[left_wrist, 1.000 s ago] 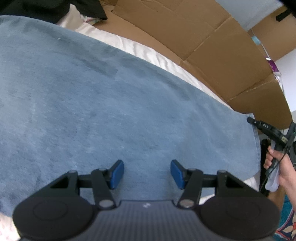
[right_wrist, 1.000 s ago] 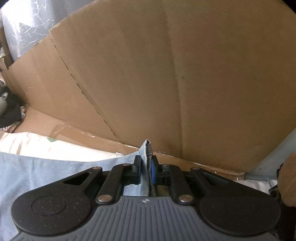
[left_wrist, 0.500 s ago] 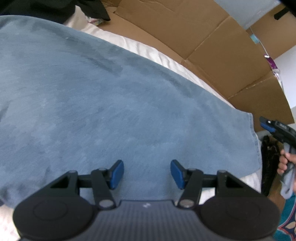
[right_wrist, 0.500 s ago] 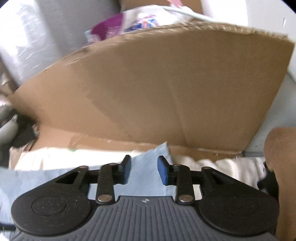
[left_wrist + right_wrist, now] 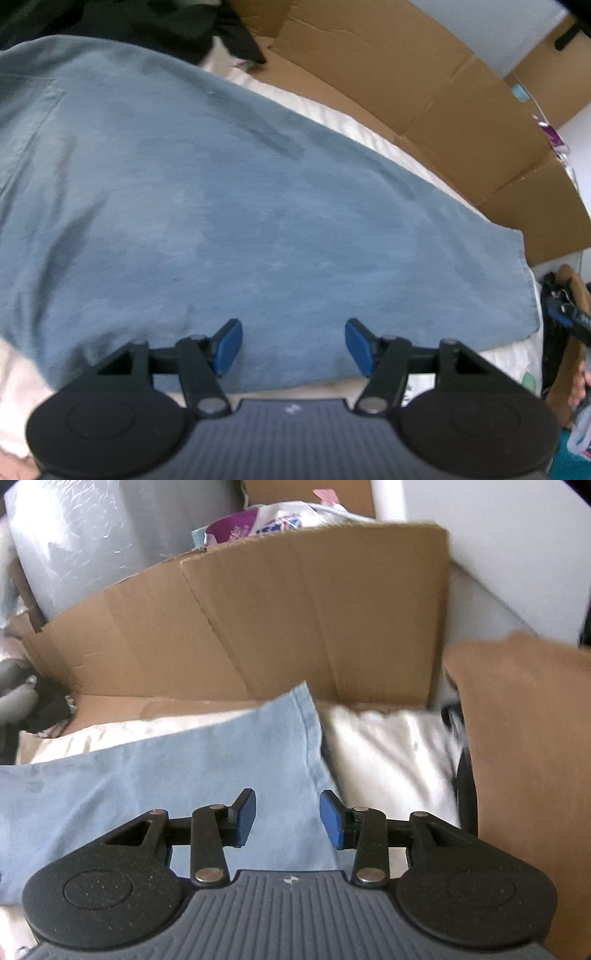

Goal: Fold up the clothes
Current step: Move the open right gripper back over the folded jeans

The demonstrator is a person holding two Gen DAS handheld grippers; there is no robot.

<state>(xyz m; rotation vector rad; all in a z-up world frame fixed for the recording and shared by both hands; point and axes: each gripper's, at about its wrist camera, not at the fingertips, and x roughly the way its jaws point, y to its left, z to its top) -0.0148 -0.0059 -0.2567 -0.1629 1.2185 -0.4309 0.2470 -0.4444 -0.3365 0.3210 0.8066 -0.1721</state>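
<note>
Blue cloth (image 5: 240,206) lies spread flat on a white bed cover (image 5: 388,753), with brown cardboard (image 5: 288,620) standing up behind it. The left gripper (image 5: 293,345) hangs over the near edge of the cloth, tipped down toward it, its blue pads wide apart and holding nothing. The right gripper (image 5: 288,816) sits above the cloth's far corner, pointing at the cardboard, its pads also apart and empty.
</note>
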